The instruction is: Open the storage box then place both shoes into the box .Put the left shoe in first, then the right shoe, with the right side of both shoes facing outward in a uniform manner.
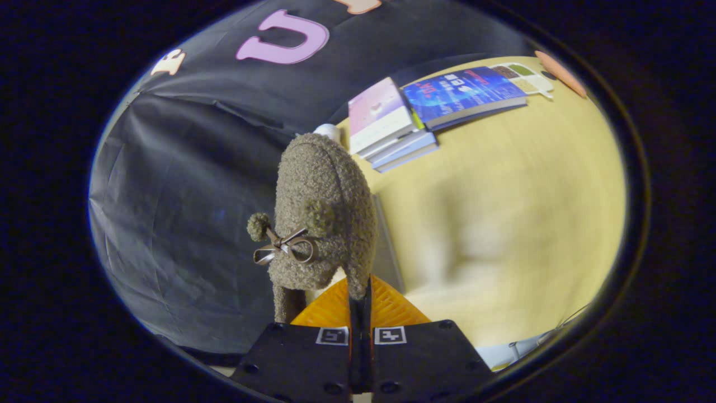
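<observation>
Gripper view: our gripper [361,305] pinching fuzzy shoe [324,212] aloft, books [391,120] far; boxing unfinished, storage box unseen.

A recording booth: black cloth wall [184,184], pale wooden table [531,184], stacked books [391,126].

Claw [359,302] closed tight on the collar edge of a fuzzy brown shoe [324,207], which rises straight ahead and blocks the forward line. Broad bare bench [520,224] beside the shoe, open for passage. Far across it, stacked books [391,126] and a blue book [464,92] along the edge. Cloth wall [184,212] close on the other side.
</observation>
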`<state>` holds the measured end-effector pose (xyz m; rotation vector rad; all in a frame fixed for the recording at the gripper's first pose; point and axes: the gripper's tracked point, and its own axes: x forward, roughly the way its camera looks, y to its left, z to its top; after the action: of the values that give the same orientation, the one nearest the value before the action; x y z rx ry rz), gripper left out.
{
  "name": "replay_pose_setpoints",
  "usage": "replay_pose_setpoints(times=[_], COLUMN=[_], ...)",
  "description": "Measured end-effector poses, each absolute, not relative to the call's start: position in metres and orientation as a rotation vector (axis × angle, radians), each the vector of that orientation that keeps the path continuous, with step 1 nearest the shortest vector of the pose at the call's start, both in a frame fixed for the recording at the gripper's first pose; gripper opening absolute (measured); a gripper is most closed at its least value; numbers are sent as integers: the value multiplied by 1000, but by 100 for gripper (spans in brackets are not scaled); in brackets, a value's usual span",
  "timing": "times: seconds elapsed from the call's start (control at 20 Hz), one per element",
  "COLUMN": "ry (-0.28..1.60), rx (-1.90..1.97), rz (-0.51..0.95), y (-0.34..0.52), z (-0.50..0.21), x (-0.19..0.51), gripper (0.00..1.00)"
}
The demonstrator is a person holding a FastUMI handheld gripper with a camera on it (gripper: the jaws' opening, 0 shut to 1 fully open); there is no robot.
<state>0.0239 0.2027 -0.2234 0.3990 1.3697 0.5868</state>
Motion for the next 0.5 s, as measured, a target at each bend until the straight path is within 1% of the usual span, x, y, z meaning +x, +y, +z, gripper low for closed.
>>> replay_pose_setpoints(times=[0.15, 0.25, 0.5], ry=[1373, 1376, 1360], rx=[386, 343, 244], rz=[623, 617, 513], y=[251, 270, 302], z=[-221, -232, -261], x=[9, 5, 4], gripper=[3, 3, 3])
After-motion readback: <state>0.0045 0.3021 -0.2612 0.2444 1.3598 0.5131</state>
